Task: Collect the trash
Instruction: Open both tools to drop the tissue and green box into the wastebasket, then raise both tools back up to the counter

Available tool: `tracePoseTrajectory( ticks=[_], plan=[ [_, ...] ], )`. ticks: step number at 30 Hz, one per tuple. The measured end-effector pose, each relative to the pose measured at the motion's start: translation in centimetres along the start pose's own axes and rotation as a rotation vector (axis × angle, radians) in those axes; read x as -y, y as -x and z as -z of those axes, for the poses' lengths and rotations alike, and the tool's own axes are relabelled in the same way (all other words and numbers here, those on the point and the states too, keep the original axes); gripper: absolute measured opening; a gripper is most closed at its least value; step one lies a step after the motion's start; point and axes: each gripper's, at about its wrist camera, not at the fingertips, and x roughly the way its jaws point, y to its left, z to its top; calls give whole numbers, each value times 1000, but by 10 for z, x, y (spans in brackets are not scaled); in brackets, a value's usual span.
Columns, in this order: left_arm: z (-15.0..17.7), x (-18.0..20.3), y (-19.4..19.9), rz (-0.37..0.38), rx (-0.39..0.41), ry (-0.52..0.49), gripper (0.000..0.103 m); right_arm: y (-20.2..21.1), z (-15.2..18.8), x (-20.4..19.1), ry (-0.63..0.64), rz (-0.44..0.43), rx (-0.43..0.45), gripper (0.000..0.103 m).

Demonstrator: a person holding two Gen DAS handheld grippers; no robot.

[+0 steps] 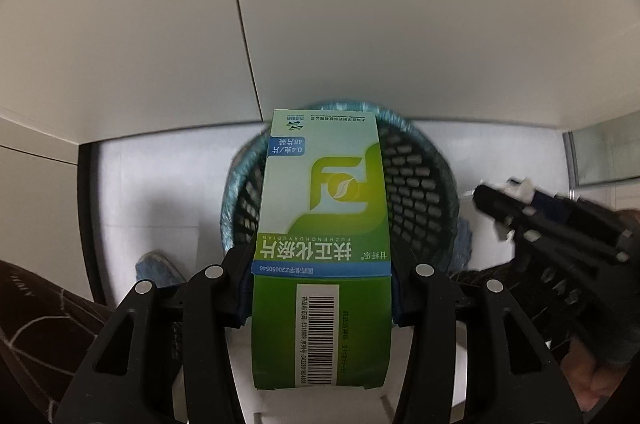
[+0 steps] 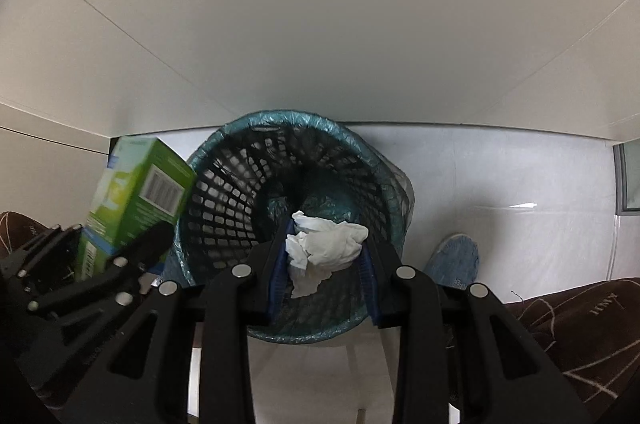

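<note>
White floor and pale wall seen behind lined mesh bin (image 2: 288, 224). Green carton (image 1: 322, 244), light, stiff, crushable, clamped across narrow sides by left gripper (image 1: 322, 298). Crumpled tissue (image 2: 324, 248), soft, weightless, pinched by right gripper (image 2: 325, 264) above bin mouth.

Pale glossy floor (image 2: 500, 184) — carries a black mesh wastebasket (image 2: 224, 200) with a blue-green liner, standing at the foot of the far white wall (image 2: 320, 24); blue slipper (image 2: 456, 256) just right of it.
</note>
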Motion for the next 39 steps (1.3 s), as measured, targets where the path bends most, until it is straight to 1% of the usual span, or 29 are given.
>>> tracePoseTrajectory(
  ticks=[2, 4, 6, 10, 11, 13, 15, 17, 20, 21, 22, 24, 26, 28, 33, 36, 38, 39],
  plan=[
    [0, -3, -10, 0, -31, 10, 48, -2, -1, -1, 6, 0, -4, 30],
    [1, -5, -13, -6, -35, 18, 49, -3, -1, -2, 13, -2, -8, 30],
    [1, -6, -12, -5, -26, 21, 55, -4, -1, -1, 10, -2, -14, 30],
    [4, -7, -10, -17, -9, 23, 65, -9, -2, 1, -2, -13, -23, 31],
    [3, -3, -7, -26, -4, 25, 70, -10, -3, 0, -2, -15, -25, 31],
    [2, -6, -5, -41, 9, 35, 72, -14, -3, -1, 4, -14, -30, 31],
    [0, -13, -3, -47, 21, 51, 78, -18, -4, -2, 7, -18, -36, 31],
    [-1, -16, 2, -62, 39, 63, 83, -22, -5, -4, 11, -24, -40, 33],
    [-2, -22, 4, -71, 55, 72, 87, -28, -6, -6, 17, -32, -50, 34],
    [-2, -24, 4, -73, 56, 72, 88, -29, -7, -7, 19, -32, -51, 36],
    [-3, -25, 5, -74, 57, 73, 89, -30, -7, -7, 22, -35, -51, 41],
    [-4, -28, 6, -68, 58, 78, 90, -28, -8, -9, 22, -42, -42, 48],
    [-4, -30, 8, -72, 61, 76, 91, -25, -8, -9, 20, -45, -30, 58],
    [-4, -30, 9, -72, 62, 76, 92, -23, -9, -8, 15, -44, -26, 62],
    [-2, -33, 15, -79, 67, 82, 93, -16, -9, -3, -10, -21, -9, 68],
    [-2, -31, 28, -75, 91, 68, 93, 1, -9, 0, -19, -14, 19, 70],
    [-2, -28, 39, -82, 115, 60, 94, 14, -7, 2, -24, 3, 45, 75],
    [-2, -27, 44, -86, 124, 57, 94, 23, -6, 2, -32, 16, 62, 75]
  ],
)
